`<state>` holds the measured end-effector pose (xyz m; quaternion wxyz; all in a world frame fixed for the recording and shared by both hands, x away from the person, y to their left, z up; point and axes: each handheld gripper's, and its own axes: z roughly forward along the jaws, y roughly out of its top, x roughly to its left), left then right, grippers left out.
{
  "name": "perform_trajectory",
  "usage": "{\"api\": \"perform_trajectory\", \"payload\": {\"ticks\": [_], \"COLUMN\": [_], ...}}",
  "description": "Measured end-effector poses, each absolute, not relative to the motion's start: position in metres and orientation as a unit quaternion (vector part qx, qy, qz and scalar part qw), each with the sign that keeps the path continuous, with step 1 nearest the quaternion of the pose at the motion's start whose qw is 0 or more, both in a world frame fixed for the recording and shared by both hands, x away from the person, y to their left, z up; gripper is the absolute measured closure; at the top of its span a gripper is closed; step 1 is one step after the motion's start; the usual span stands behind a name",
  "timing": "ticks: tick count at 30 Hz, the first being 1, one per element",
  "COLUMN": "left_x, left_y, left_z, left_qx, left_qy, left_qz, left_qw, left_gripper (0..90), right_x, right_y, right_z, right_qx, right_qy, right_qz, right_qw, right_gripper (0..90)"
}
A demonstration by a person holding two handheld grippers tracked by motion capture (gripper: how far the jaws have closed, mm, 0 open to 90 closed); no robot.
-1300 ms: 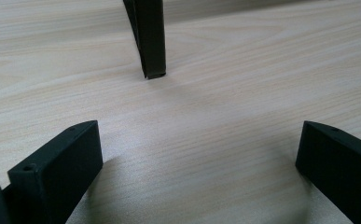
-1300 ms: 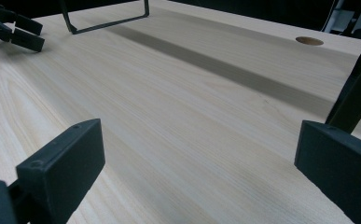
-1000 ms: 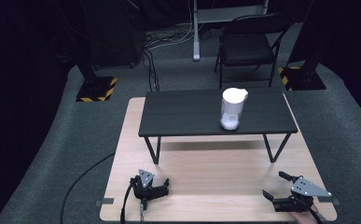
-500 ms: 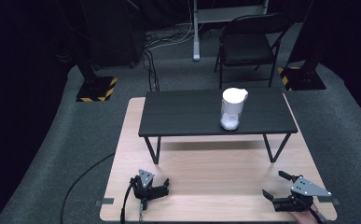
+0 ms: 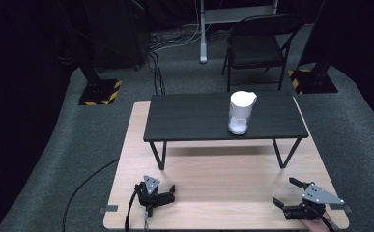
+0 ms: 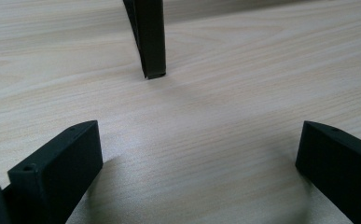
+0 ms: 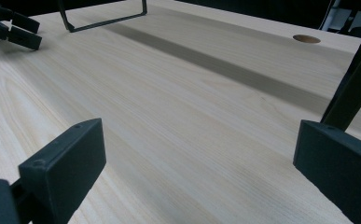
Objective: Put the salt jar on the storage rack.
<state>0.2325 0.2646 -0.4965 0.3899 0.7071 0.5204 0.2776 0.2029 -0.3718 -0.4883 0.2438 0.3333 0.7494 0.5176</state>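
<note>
The left gripper (image 5: 167,193) rests on the pale wooden bench (image 5: 223,174) near its near edge, its 2 jaws spread wide with bare wood between them and nothing held. Ahead of it, in the left gripper view, the foot of a black metal leg (image 6: 151,42) stands on the bench just beyond the open jaws, apart from both. That leg belongs to a low black stand (image 5: 223,116) that sits across the far half of the bench, raised on thin bent legs. On top of the stand, forward and to the right of the left gripper and well apart from it, a white pitcher (image 5: 241,112) stands upright with its spout turned to the right. The right gripper (image 5: 287,192) lies at the near right corner of the bench, a grey 3-cornered plate (image 5: 322,194) on top, a hand (image 5: 315,226) just behind it at the frame's bottom edge. Its jaws are also wide apart and empty. In the right gripper view, the stand's nearer leg (image 7: 353,88) rises close beside the jaw at the right of that view, the stand's other leg (image 7: 104,21) is far ahead, and the left gripper (image 7: 15,25) sits well off at the upper left. A black cable (image 5: 85,193) trails from the left gripper off the bench to the carpeted floor (image 5: 54,159), where a folding chair (image 5: 257,46) stands beyond the bench.
</note>
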Motion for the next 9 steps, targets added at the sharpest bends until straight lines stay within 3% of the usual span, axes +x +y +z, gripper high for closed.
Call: {"api": "perform_trajectory", "payload": {"ticks": [9], "left_x": [0.2325], "left_y": [0.2646], "left_z": [-0.4965], "left_qx": [0.707], "left_qy": [0.520], "left_qz": [0.278], "left_qw": [0.390], "left_gripper": [0.3], "right_x": [0.2031], "right_y": [-0.3720], "right_z": [-0.4881], "right_qx": [0.334], "right_qy": [0.750], "right_qz": [0.517], "right_qw": [0.241], "right_gripper": [1.1]}}
